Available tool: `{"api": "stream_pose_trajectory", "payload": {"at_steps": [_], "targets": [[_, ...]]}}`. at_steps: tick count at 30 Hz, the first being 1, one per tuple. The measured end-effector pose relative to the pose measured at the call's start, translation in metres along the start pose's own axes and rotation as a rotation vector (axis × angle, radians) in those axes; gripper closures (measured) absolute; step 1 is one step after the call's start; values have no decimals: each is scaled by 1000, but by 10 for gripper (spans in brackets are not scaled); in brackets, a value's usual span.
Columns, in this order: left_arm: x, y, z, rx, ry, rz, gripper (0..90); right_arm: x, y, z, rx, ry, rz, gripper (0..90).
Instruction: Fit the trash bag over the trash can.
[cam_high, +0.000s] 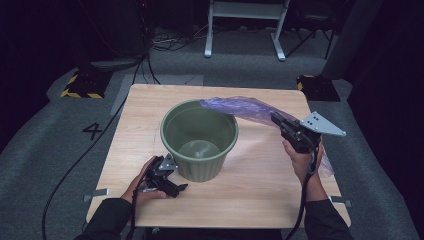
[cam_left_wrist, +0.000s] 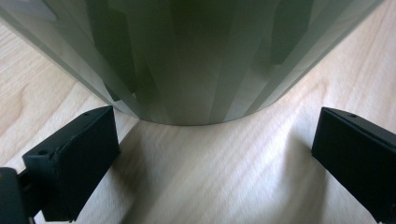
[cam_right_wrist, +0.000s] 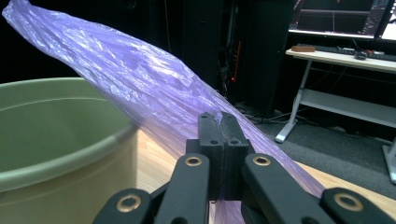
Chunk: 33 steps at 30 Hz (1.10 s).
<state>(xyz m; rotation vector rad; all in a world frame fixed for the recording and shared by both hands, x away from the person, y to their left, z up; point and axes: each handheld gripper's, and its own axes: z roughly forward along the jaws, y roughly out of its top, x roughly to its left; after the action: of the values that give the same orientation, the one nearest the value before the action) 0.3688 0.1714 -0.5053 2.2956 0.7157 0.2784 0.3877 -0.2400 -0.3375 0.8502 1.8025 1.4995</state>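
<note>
Right hand-held gripper (cam_high: 276, 119) is clamped on a purple plastic bag (cam_high: 240, 106), jaws fully together w/ the film pinched between them. Bag stretches up & left from the grip, its free end over the far rim of the green bin (cam_high: 199, 137) at mid worktop (cam_high: 260, 190). Left hand-held gripper (cam_high: 181, 187) lies low at the bin's base, jaws wide, one each side of the wall, pads not touching it.

Risks, as I judge them:
- bag is bunched, mouth not spread; may drape over the rim instead of going in.
- thin film could slip or tear at the pinch if pulled.
- bin is unheld, so a tug on the rim could slide or tip it.
</note>
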Motion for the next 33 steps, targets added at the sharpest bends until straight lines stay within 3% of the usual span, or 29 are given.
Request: {"api": "stream_pose_trajectory", "payload": {"at_steps": [7,10,12,14,18,33], "targets": [[2,6,5,2,-5,8,3,4,-8,5,20,14,-15,900],[4,8,6,13,-15,19,6,8,-10,8,43,59,-31,900],[5,9,3,15,-17,22,48,12,-11,9,55,69,-50,900],[8,7,-2,-8,-11,10,176,15,-12,11,65,80,-67,900],[12,4,-11,-34,-14,-9,166,19,-16,13,80,90,-86,900],[8,19,-69,-192,119,6,167,32,-22,16,112,97,-137,900]]}}
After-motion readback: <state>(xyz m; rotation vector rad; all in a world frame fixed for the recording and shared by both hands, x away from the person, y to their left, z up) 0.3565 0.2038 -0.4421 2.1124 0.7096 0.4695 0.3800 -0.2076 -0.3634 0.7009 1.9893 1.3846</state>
